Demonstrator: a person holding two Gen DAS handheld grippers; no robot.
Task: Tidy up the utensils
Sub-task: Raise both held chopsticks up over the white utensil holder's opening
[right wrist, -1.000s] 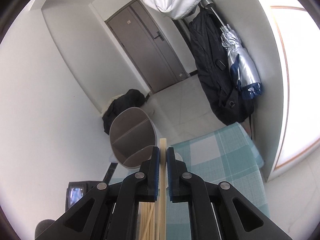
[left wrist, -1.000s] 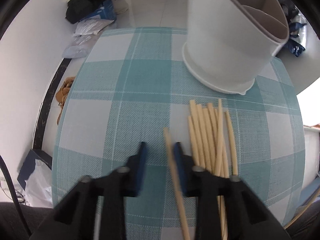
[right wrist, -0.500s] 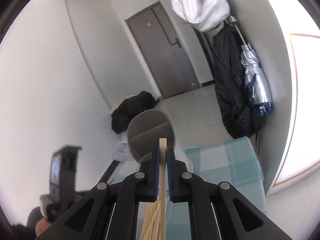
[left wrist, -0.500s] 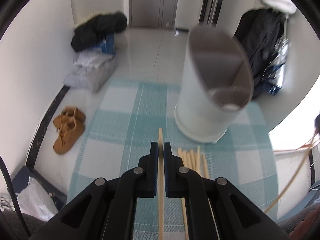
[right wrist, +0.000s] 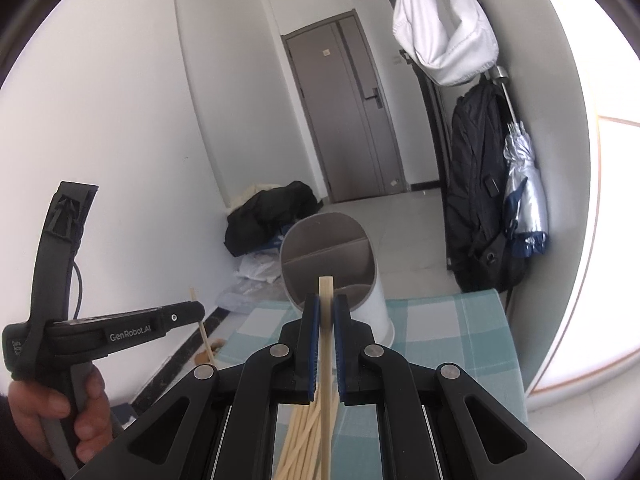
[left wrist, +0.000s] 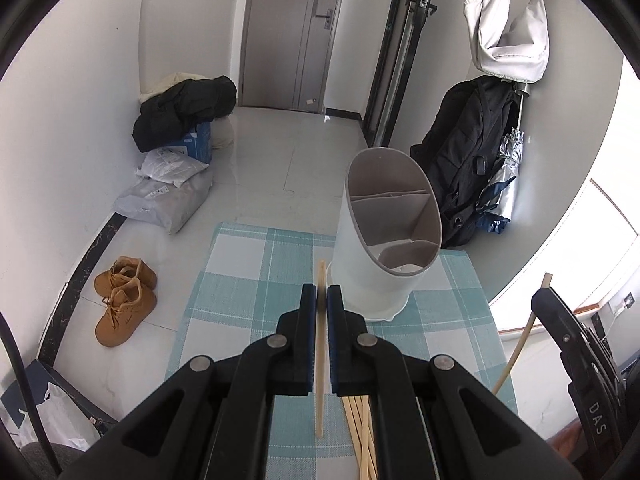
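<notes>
My left gripper (left wrist: 321, 294) is shut on one wooden chopstick (left wrist: 319, 352), held above the checked tablecloth (left wrist: 248, 280). Just ahead and to the right stands the white utensil holder (left wrist: 384, 272), tilted, its grey compartments bare. Several more chopsticks (left wrist: 360, 428) lie on the cloth below my left fingers. My right gripper (right wrist: 327, 306) is shut on another chopstick (right wrist: 326, 360), its tip pointing at the holder (right wrist: 332, 264). The pile (right wrist: 304, 436) lies beneath it. The left gripper's body (right wrist: 120, 330), held by a hand (right wrist: 52, 412), shows at the left of the right wrist view.
Brown shoes (left wrist: 124, 300), grey bags (left wrist: 168, 192) and a dark coat (left wrist: 184, 110) lie on the floor left of the table. A black backpack (left wrist: 468, 152) and umbrella (left wrist: 508, 176) hang at the right wall. The right gripper's body (left wrist: 576, 360) is at the right edge.
My left gripper closed on a single chopstick and lifted it off the cloth, tilting up toward the room. The right gripper drifted sideways with its chopstick, bringing the left gripper into its view.
</notes>
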